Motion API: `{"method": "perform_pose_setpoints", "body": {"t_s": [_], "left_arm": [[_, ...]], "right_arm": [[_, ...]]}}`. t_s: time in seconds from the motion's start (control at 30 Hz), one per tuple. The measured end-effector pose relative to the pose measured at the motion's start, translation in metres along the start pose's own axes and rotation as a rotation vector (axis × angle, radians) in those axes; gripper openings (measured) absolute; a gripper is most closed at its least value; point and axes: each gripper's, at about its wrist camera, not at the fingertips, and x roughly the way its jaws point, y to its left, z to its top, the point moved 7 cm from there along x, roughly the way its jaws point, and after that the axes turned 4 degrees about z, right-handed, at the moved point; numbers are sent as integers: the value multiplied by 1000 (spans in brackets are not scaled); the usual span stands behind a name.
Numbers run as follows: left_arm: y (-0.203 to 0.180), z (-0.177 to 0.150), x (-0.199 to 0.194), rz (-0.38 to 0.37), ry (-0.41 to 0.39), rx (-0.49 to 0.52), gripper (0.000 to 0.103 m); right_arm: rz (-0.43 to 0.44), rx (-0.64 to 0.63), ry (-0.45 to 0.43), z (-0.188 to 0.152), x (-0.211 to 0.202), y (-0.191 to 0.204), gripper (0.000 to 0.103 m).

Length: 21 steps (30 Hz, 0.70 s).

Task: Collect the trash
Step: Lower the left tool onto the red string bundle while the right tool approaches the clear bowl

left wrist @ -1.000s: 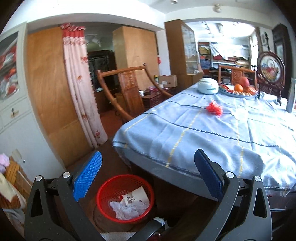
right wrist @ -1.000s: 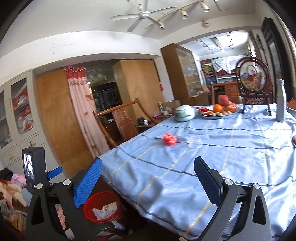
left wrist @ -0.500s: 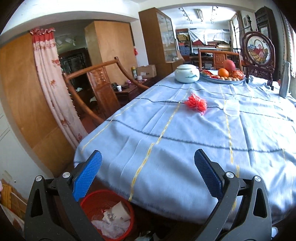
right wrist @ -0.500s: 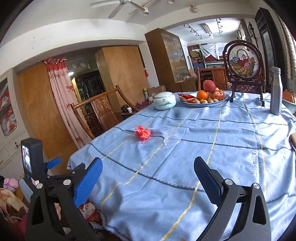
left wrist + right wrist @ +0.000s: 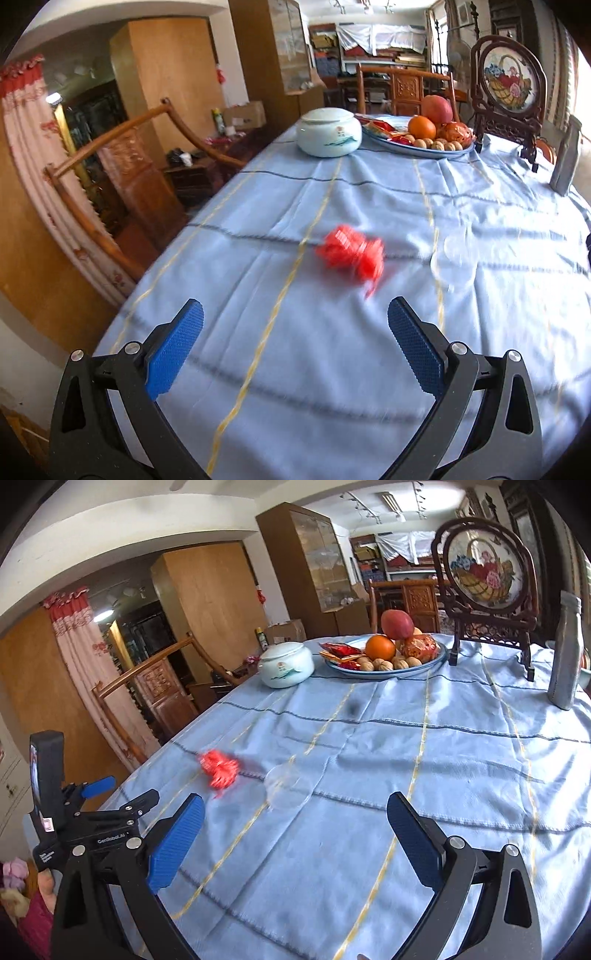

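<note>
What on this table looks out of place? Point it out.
Two things stand out on the blue tablecloth: a crumpled red scrap lying loose mid-table, and beside it a clear plastic cup that seems to lie on its side, though blur makes that uncertain. The lidded white jar and fruit plate look tidy.

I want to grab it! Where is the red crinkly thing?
The red crinkly thing lies on the blue tablecloth, ahead of the open left gripper, with a clear plastic cup to its right.
</note>
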Motion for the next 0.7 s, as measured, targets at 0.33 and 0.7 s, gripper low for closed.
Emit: {"method": "perform_pose_setpoints", "body": {"t_s": [0.33, 0.7], "left_arm": [[-38, 24, 80, -112, 169, -56, 96], [-40, 13, 118, -67, 262, -50, 97]], "right_arm": [[-126, -96, -39, -1, 25, -18, 97], [-86, -88, 30, -10, 36, -14, 97]]}}
